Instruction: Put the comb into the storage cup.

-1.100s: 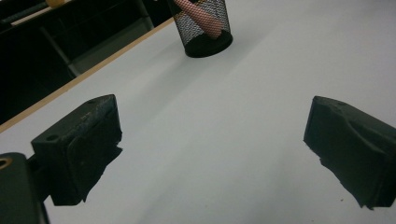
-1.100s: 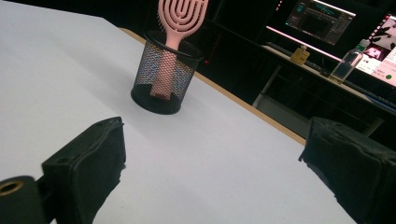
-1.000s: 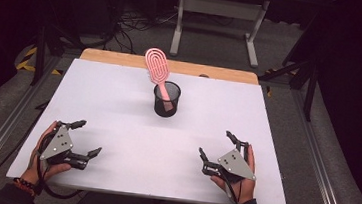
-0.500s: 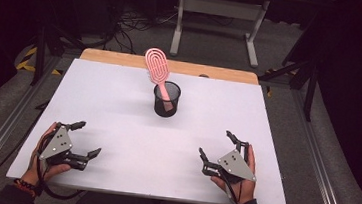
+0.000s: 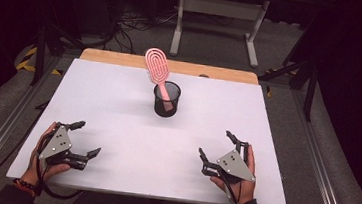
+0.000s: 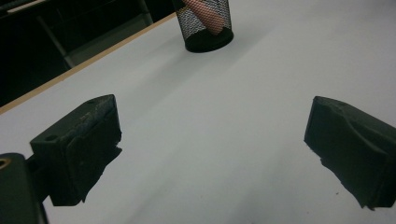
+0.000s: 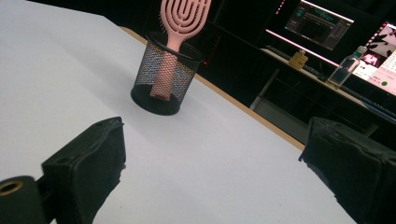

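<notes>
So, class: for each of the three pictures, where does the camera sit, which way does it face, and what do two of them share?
High view: above the near edge, looking forward and down on the table; both hands hold each hand-held gripper open.
Left gripper view: between its black jaws, toward the mesh cup.
Right gripper view: between its jaws, toward cup and pink brush.
Shared: cup and brush.

I work at a white-topped table point(image 5: 119, 101) in what looks like a lab or recording studio, its surroundings kept dark and its floor strewn with loose cables point(image 5: 131, 19). Metal rails point(image 5: 3, 130) flank the table, a grey stand point(image 5: 218, 7) rises behind it, and yellow-and-black hazard tape point(image 5: 26, 59) marks the floor. Off to one side, lit computer monitors point(image 7: 322, 21) glow on a bench beside a small bottle point(image 7: 344, 65).
</notes>
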`<state>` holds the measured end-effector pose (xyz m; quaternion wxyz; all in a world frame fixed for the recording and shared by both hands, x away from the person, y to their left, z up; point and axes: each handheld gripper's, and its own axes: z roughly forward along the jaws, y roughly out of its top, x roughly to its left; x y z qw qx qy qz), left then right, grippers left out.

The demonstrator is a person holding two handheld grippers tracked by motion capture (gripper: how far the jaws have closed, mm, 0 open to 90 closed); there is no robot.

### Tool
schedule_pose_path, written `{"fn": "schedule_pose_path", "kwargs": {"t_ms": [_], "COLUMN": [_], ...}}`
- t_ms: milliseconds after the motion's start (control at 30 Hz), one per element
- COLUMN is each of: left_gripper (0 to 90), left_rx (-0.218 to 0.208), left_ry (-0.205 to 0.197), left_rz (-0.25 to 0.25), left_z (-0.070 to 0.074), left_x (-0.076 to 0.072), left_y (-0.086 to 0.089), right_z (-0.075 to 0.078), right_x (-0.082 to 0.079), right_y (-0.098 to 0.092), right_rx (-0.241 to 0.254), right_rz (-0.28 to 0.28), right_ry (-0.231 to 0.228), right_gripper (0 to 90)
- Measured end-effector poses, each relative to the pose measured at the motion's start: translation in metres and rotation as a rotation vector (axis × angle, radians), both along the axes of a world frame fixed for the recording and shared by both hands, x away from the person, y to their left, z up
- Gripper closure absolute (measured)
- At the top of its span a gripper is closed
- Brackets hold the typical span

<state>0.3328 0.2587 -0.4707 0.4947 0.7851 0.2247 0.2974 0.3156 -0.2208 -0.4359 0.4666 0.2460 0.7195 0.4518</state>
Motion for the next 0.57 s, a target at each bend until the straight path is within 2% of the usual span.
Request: {"fn": "schedule_pose_path", "kwargs": {"t_ms": [200,367,567], "left_gripper": [4.7,4.9,5.0], "left_rx": [-0.008,-0.033,-0.030], "left_ry": [0.002,0.018,0.020], "left_rz": [0.012,0.029,0.043], "left_z": [-0.0004,-0.0005,-0.0010], "left_x": [0.0024,0.0044,0.0072], "left_y": [0.0003,-0.0008,-0.0029], "right_z": [-0.0012,-0.0013,-0.0017], "right_x": [0.0018,0.0010,0.0032], "right_y": [-0.0004,-0.0014,-0.0037], "right_rx": [-0.001,0.009,0.020], "right_rz": [-0.002,-0.003,-0.007], "right_ry": [0.013,0.019,0.040], "right_gripper": [6.1,6.1,6.2]}}
